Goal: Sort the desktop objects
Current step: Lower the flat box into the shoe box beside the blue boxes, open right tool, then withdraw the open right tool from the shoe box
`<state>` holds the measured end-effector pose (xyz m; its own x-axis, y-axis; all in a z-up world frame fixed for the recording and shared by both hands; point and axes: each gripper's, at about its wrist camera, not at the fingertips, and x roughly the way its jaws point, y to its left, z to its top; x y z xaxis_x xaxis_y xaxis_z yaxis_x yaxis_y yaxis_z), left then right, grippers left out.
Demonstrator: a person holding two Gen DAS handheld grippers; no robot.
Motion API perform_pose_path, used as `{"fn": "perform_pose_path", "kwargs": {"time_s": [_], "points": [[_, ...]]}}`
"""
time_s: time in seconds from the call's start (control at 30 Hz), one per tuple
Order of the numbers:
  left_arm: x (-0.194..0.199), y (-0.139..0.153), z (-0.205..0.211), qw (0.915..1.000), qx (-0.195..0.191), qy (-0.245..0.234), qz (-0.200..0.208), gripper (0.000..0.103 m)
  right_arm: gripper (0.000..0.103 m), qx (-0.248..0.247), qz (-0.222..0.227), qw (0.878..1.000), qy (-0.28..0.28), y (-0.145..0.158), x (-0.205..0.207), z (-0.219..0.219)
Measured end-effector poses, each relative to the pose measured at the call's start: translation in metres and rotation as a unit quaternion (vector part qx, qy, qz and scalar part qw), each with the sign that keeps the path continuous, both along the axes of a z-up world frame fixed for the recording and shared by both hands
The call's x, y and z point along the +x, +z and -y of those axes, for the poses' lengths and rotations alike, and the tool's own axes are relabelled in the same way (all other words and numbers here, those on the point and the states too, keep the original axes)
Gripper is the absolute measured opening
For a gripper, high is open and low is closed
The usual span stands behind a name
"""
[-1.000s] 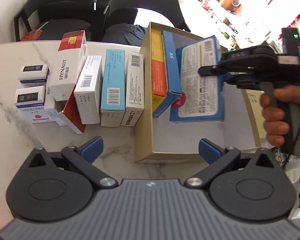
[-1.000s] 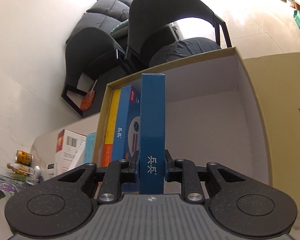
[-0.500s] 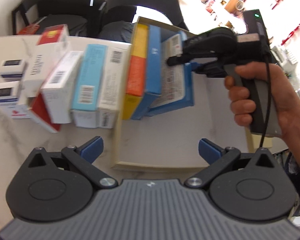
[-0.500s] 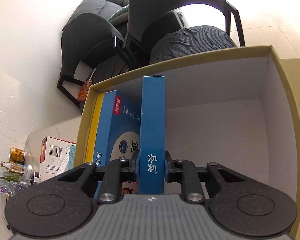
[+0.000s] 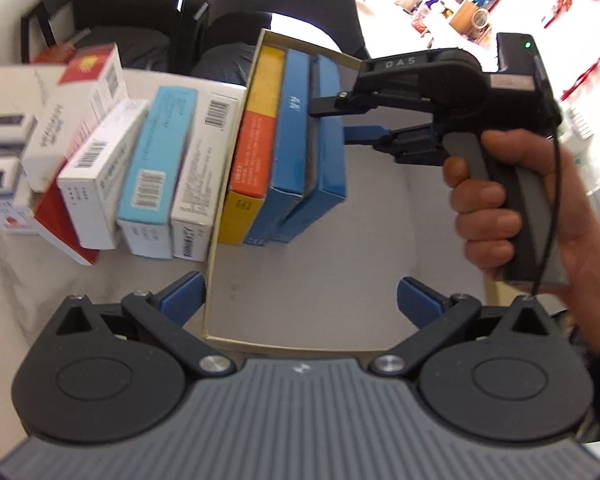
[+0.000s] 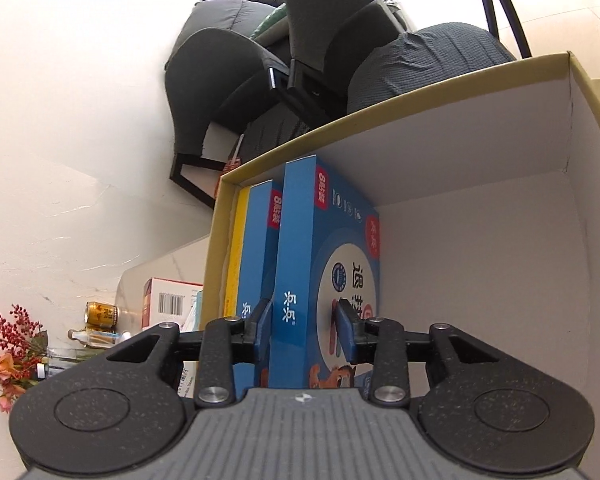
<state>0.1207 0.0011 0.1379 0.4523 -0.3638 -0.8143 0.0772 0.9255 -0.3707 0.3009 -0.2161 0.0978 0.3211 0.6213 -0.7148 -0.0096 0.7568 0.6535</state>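
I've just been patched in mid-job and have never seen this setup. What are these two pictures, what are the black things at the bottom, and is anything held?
There is no robot. A person holds a two-finger gripper in each hand, and each gripper has a camera that looks along its fingers. The black shapes at the bottom are the gripper's own body.

The left camera shows the left gripper, open and empty. It also shows the person's hand on the other tool.

The right camera shows the right gripper. Its jaws are apart on either side of a blue box that stands upright in the cardboard tray. Next to it are a second blue box and a yellow-orange box.

More cartons stand on the marble table.
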Motion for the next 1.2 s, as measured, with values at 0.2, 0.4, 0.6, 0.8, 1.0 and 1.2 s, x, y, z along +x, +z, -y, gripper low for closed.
{"fn": "perform_pose_path", "kwargs": {"time_s": [0.2,0.4,0.6,0.8,1.0,1.2], "points": [[-0.004,0.002,-0.006,0.9988,-0.037,-0.032,-0.001,0.103,0.038,-0.021,0.009,1.000,0.010,0.009,-0.005,-0.008],[-0.008,0.002,-0.031,0.9973,-0.064,-0.036,0.000,0.103,0.038,-0.055,0.021,0.998,0.000,0.018,-0.014,-0.018],[-0.017,0.003,-0.068,0.9990,-0.043,-0.001,0.009,0.103,0.044,-0.085,0.038,0.995,-0.022,0.027,-0.029,-0.022],[-0.018,0.014,-0.103,0.9968,0.045,0.055,0.038,0.103,0.046,-0.107,0.045,0.992,-0.054,0.038,-0.050,-0.013],[0.009,0.020,-0.119,0.9908,0.102,0.065,0.063,0.103,0.049,-0.107,0.046,0.990,-0.085,0.050,-0.083,-0.002],[0.048,0.012,-0.119,0.9870,0.140,0.043,0.067,0.103,0.053,-0.118,0.044,0.988,-0.088,0.059,-0.114,0.002]]}}
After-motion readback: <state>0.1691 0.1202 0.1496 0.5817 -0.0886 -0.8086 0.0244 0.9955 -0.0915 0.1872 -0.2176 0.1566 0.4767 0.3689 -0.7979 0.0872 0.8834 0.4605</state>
